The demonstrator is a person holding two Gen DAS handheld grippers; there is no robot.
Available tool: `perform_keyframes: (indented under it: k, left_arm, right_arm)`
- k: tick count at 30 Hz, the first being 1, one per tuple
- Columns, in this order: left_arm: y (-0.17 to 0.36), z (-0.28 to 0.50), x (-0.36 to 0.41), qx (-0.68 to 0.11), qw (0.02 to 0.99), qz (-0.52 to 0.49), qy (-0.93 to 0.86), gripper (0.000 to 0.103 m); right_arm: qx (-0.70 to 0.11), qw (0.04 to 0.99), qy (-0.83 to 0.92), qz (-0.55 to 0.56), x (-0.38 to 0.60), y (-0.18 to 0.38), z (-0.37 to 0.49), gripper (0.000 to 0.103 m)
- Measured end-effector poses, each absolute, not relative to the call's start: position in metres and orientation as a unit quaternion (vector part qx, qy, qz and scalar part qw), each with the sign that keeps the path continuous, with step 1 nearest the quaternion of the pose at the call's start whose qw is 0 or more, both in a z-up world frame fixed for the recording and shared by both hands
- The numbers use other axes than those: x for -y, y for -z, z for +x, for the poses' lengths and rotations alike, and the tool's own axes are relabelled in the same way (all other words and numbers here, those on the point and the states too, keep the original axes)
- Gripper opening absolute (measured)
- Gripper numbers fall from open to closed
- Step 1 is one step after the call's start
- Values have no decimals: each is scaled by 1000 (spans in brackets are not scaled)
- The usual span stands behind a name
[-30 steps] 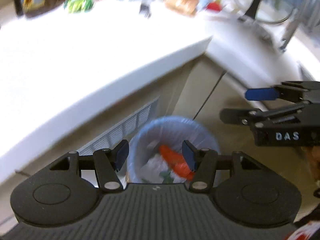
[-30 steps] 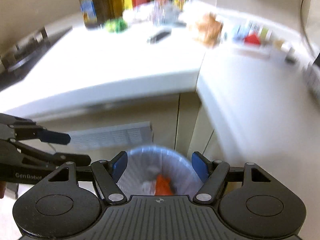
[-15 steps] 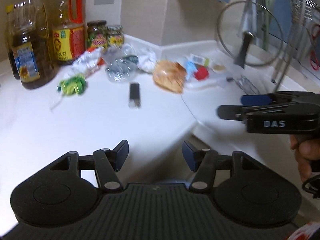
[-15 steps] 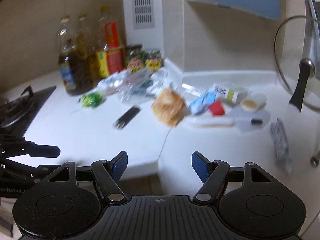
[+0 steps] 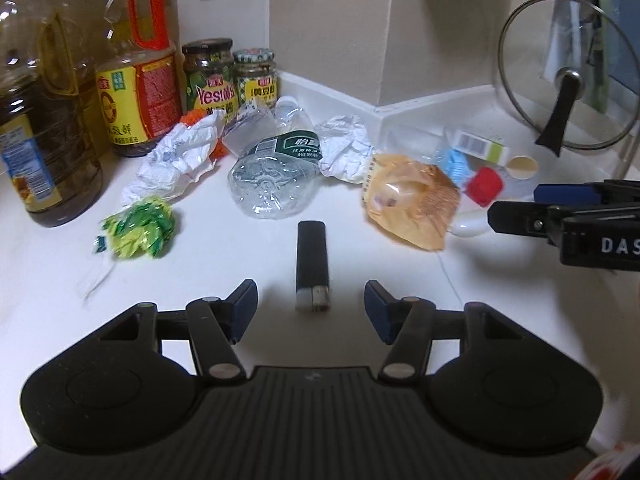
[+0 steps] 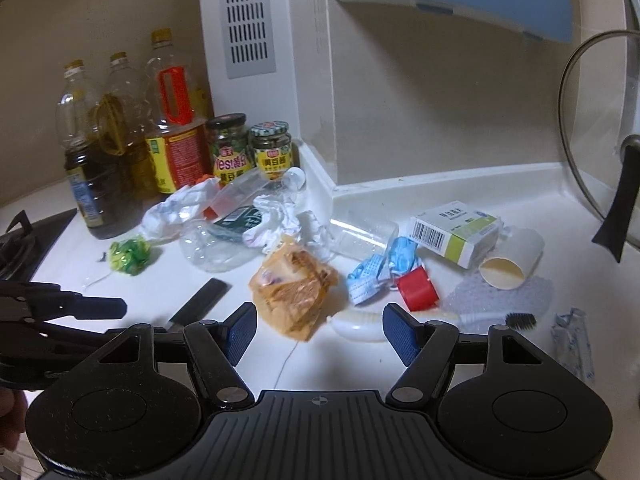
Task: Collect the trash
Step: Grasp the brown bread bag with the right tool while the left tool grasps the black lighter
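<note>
White corner counter (image 5: 400, 312) carries scattered trash. Left gripper (image 5: 310, 306) hangs spread and empty, black lighter (image 5: 312, 264) straight ahead; right gripper (image 6: 318, 334), also spread and empty, faces the orange wrapper (image 6: 294, 290). Best straddle each item squarely, then close.

On the worktop (image 5: 240, 264) the lighter (image 5: 311, 264) lies in front of the crushed bottle (image 5: 276, 176); the jars (image 5: 230, 76) stand behind, the bread bag (image 5: 412, 204) at right.
</note>
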State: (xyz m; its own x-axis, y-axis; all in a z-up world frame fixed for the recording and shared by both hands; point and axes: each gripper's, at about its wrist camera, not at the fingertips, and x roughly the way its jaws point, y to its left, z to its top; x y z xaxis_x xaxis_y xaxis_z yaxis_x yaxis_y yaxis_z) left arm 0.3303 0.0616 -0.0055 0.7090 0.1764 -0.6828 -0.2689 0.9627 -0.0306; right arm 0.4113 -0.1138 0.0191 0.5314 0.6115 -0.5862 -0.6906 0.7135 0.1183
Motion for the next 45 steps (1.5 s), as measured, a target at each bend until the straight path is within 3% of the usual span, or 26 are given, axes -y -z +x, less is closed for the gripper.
perform_keyframes:
  k: [11,19,25,34,37,38,45]
  left_arm:
    - [22,363,-70,-378,915,-66,-126,38]
    - [26,370,-69,-384,914,-47,-120,20]
    - [20,357,-71,-374,917,-51,-128,19]
    - [7,324,-75,-363,918,-75,-139,19]
    - [5,314,-75,-362,918,-77,-143,19]
    - [5,311,-76,-361,918,-79,-145,19]
    - [3,286,-72,-361,918,-84,-145,19]
  right_arm:
    - [-322,866,-377,-56,99,-7,436,70]
    - [-326,864,-380,-53,88,-2,442,70]
    - [-325,861,-386,-60,77,1,442,68]
    - [-341,862,-372,-50,58,10,449,55]
    - [-345,865,-363,-37,57,12,453,39]
    - [-344,865,-363,-39,56,12,453,27]
    - [-335,868,-365,-33,65,6,438,16]
